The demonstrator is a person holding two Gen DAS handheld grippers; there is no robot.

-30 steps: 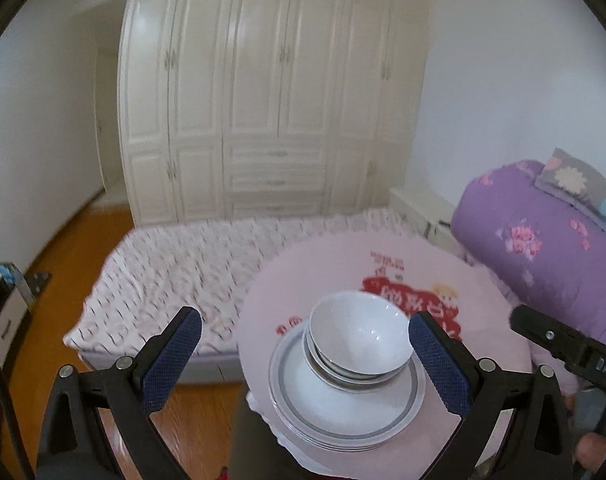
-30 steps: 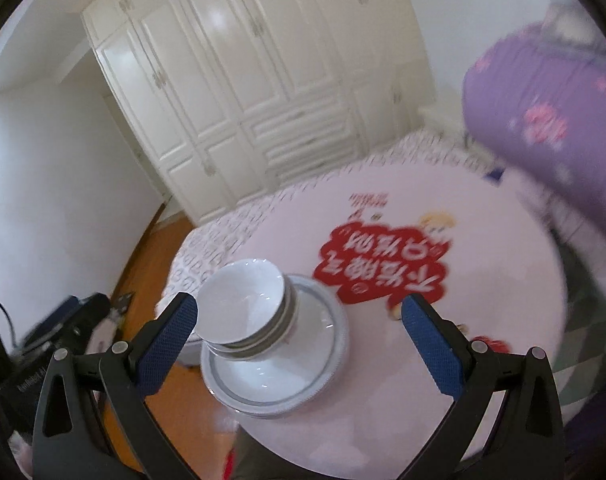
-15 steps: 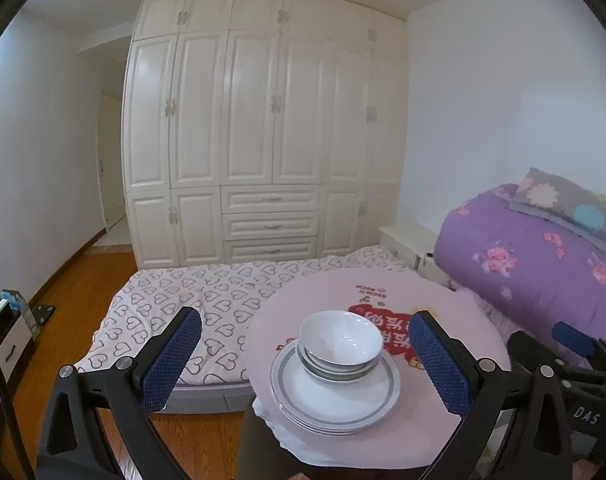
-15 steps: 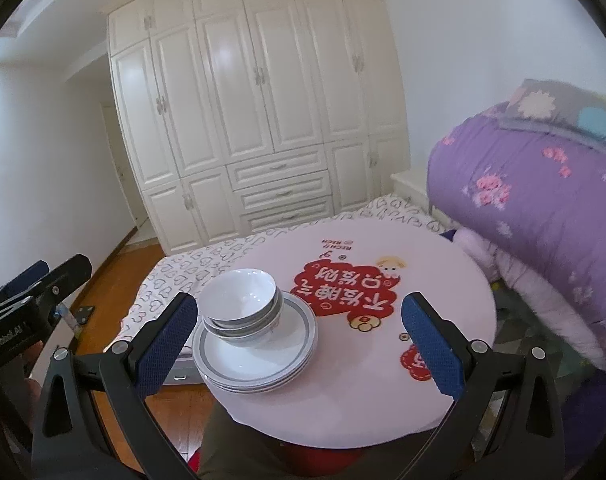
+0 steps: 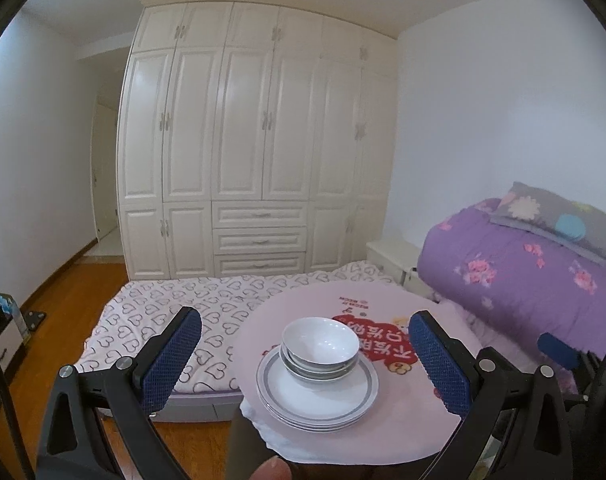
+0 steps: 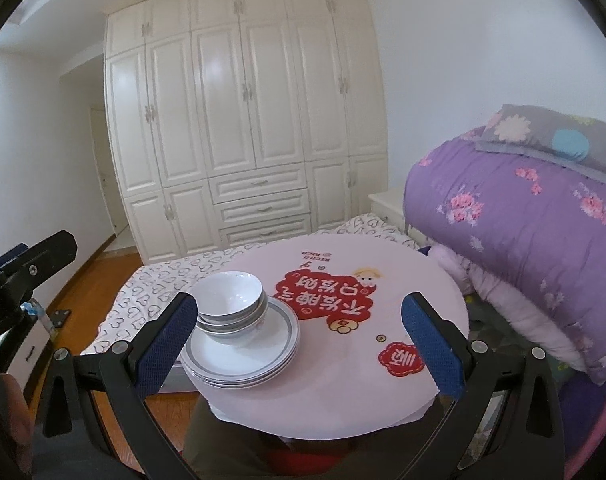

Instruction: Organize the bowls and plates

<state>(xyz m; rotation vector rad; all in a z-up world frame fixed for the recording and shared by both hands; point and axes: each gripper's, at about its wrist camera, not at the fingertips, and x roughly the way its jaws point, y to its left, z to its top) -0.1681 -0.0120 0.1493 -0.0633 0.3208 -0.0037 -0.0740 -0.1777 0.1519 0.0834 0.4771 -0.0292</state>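
A stack of white bowls (image 5: 321, 346) sits on a stack of grey-rimmed white plates (image 5: 317, 396) at the near left of a round pink table (image 5: 403, 432). The bowls (image 6: 231, 296) and plates (image 6: 243, 354) also show in the right wrist view. My left gripper (image 5: 305, 360) is open and empty, held back from and above the stack. My right gripper (image 6: 299, 344) is open and empty, back from the table, with the stack toward its left finger.
A low mattress with a heart-print sheet (image 5: 175, 312) lies behind the table. A folded purple quilt (image 6: 523, 232) is piled at the right. White wardrobes (image 5: 255, 140) line the far wall. Wood floor (image 5: 55, 308) is at the left.
Both grippers have pulled back and up from the table, so the stack looks smaller and more of the room shows. The bowls and plates have not moved.
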